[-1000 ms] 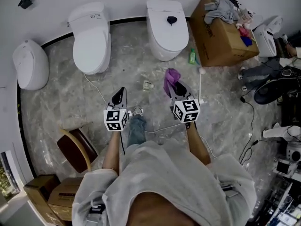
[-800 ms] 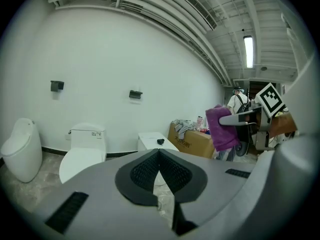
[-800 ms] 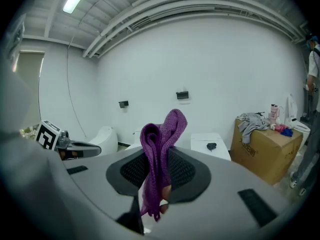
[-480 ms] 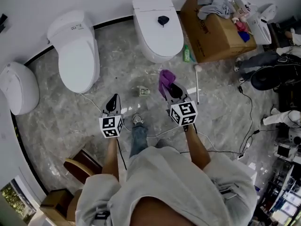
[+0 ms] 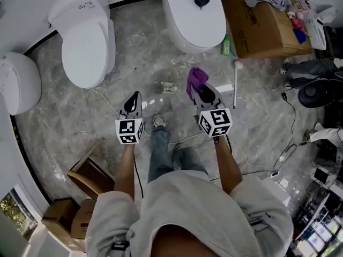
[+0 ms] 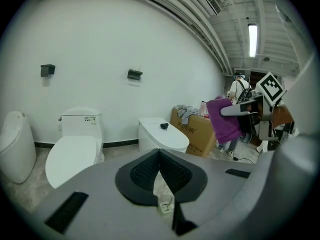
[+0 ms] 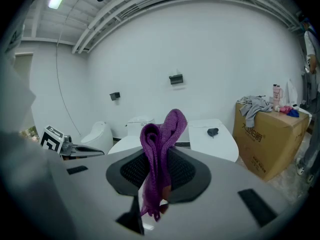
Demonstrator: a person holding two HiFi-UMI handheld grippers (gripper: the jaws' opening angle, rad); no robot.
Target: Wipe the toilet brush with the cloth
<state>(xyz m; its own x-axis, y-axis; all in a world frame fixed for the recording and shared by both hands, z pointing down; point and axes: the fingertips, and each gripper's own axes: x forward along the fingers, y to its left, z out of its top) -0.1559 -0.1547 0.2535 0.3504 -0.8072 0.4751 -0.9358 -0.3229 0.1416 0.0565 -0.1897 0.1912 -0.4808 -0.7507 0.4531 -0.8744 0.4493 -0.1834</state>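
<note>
As the right gripper (image 5: pixel 202 93) pinches a crumpled purple cloth (image 5: pixel 195 79), the left gripper (image 5: pixel 133 100), jaws pressed together empty, likely must open to fetch the white long-handled toilet brush (image 5: pixel 235 85) off the grey marble floor (image 5: pixel 136 63)

The grey marbled floor (image 5: pixel 142 55) carries three white toilets: one at the far left (image 5: pixel 19 82), one beside it (image 5: pixel 83 42), and one further right (image 5: pixel 194 15). A green bottle (image 5: pixel 226 44) stands between that last toilet and a cardboard box (image 5: pixel 265 28). A white toilet brush (image 5: pixel 235 87) lies flat nearby. A small white object (image 5: pixel 169 87) and thin cables (image 5: pixel 284 149) also lie on the floor.
</note>
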